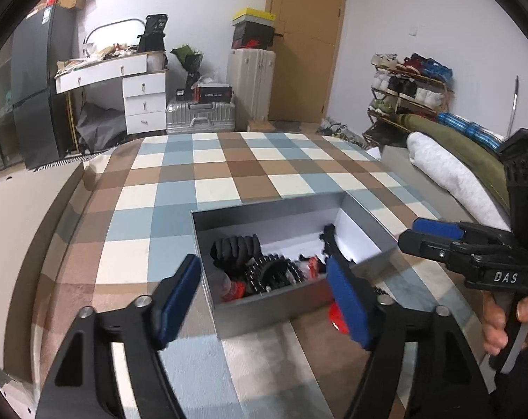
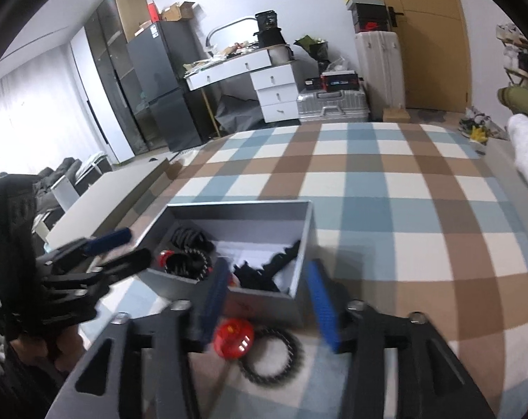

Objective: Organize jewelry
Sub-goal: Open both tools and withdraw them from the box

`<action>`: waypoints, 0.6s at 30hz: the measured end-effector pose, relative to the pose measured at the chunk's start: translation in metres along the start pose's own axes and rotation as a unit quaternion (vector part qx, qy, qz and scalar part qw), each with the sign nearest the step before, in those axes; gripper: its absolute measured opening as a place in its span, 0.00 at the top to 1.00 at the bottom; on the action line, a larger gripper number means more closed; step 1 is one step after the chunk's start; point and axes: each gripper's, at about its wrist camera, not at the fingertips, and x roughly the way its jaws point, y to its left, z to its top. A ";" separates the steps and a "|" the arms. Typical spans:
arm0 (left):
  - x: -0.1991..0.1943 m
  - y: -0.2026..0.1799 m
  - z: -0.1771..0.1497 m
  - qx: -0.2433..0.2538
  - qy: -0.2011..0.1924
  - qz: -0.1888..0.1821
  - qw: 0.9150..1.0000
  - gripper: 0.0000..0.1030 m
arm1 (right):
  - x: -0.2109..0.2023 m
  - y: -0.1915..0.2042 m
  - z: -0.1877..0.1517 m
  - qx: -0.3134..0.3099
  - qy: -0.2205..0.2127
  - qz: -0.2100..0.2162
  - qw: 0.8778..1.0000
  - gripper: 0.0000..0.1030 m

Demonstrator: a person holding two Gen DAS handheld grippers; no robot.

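An open grey box (image 1: 264,305) (image 2: 264,300) sits on the checked cloth and holds several black bracelets (image 1: 269,274) (image 2: 190,262) with red charms. One black bead bracelet (image 2: 272,354) with a red charm (image 2: 233,338) lies on the cloth in front of the box; only its red charm (image 1: 336,318) shows in the left wrist view. My left gripper (image 1: 264,300) is open and empty, hovering over the box's near wall. My right gripper (image 2: 267,303) is open and empty, just above the loose bracelet. Each gripper shows in the other's view, the right (image 1: 435,235) and the left (image 2: 120,248).
The checked blue, brown and white cloth (image 1: 229,171) (image 2: 386,188) covers the table. Rolled white and green blankets (image 1: 449,171) lie to the right. A dresser (image 1: 138,87), suitcases (image 1: 201,115) and a shoe rack (image 1: 410,87) stand beyond.
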 end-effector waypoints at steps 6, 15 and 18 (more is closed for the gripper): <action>-0.006 -0.008 -0.006 0.014 0.006 0.003 1.000 0.06 | -0.009 0.001 -0.008 -0.026 0.016 -0.019 0.999 0.07; 0.007 -0.012 -0.015 0.034 0.048 -0.010 0.998 0.01 | 0.012 0.010 -0.022 -0.091 0.077 -0.039 0.992 0.02; 0.009 -0.017 -0.019 0.052 0.063 -0.009 0.997 0.01 | 0.022 0.011 -0.029 -0.106 0.103 -0.057 0.987 0.02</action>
